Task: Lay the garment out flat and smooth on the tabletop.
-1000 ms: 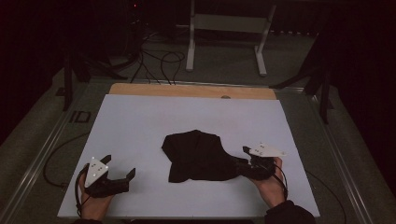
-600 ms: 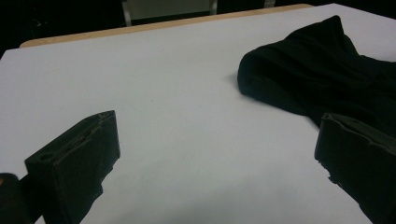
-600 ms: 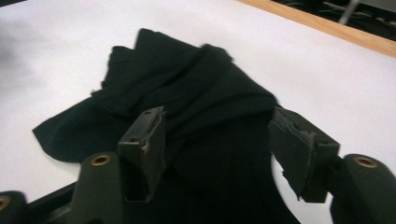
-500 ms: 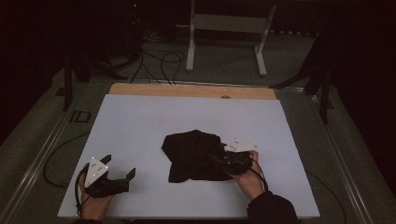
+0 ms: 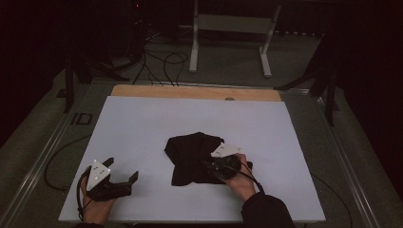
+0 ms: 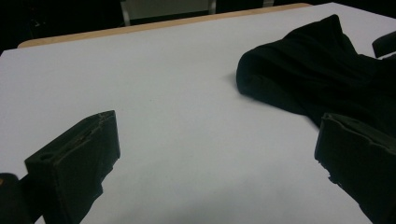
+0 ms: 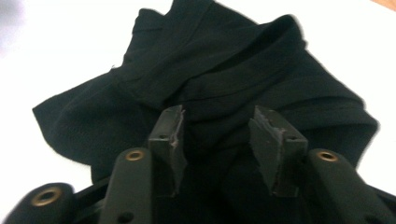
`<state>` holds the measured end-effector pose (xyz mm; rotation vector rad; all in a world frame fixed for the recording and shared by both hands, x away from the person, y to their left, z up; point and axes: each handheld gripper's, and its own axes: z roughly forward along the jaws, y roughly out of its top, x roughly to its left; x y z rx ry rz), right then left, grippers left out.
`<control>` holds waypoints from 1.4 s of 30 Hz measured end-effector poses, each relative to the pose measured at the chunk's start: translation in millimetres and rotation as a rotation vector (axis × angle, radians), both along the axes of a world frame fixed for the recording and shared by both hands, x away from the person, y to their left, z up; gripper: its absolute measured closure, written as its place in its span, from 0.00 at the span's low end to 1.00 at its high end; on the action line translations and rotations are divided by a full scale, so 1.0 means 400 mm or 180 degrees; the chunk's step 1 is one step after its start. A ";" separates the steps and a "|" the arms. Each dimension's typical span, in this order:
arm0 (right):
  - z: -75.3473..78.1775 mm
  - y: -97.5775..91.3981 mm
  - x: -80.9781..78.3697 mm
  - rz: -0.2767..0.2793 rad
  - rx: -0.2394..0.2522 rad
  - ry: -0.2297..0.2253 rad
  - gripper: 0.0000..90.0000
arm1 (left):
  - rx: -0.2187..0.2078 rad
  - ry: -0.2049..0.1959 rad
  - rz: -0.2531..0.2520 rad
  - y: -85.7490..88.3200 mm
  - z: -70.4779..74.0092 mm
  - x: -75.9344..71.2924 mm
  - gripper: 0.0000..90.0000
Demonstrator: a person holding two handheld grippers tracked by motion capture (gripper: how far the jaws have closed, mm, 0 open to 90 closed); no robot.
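Right gripper (image 5: pixel 209 167), jaws just closing, straddles the black cloth (image 5: pixel 192 154) at centre frame; left gripper (image 5: pixel 124 176) gapes empty lower left on the white table (image 5: pixel 142 123).

black cloth (image 6: pixel 317 79) cut off at right edge in left gripper view; right gripper (image 5: pixel 209 167) jaws' tips lost against it.

A table (image 5: pixel 142 123) with a pale, near-white sheet over its top and a strip of bare wood along the far edge carries a crumpled black cloth (image 5: pixel 192 154), which lies bunched near the middle, a little toward the near side, with bare surface all around it
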<state>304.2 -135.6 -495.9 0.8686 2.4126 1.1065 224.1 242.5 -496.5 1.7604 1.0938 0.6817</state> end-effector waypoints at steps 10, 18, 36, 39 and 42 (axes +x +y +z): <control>-0.024 0.025 0.001 0.0086 -0.0209 0.0035 0.75 | 0.0003 0.0000 -0.0008 -0.001 0.000 0.000 0.00; 0.003 0.000 -0.006 0.0066 -0.0139 -0.0044 0.89 | 0.0003 -0.0001 -0.0019 -0.001 0.000 0.000 0.00; 0.042 -0.086 -0.015 -0.0083 0.0017 -0.0222 0.91 | -0.0007 0.0010 -0.0208 -0.029 0.004 0.000 0.00; 0.043 -0.088 -0.016 -0.0090 0.0054 -0.0214 0.91 | -0.0021 0.0044 -0.0330 -0.052 0.009 0.006 0.00; 0.044 -0.088 -0.016 -0.0094 0.0065 -0.0225 0.91 | 0.0096 0.0087 -0.0512 -0.090 0.017 0.019 0.01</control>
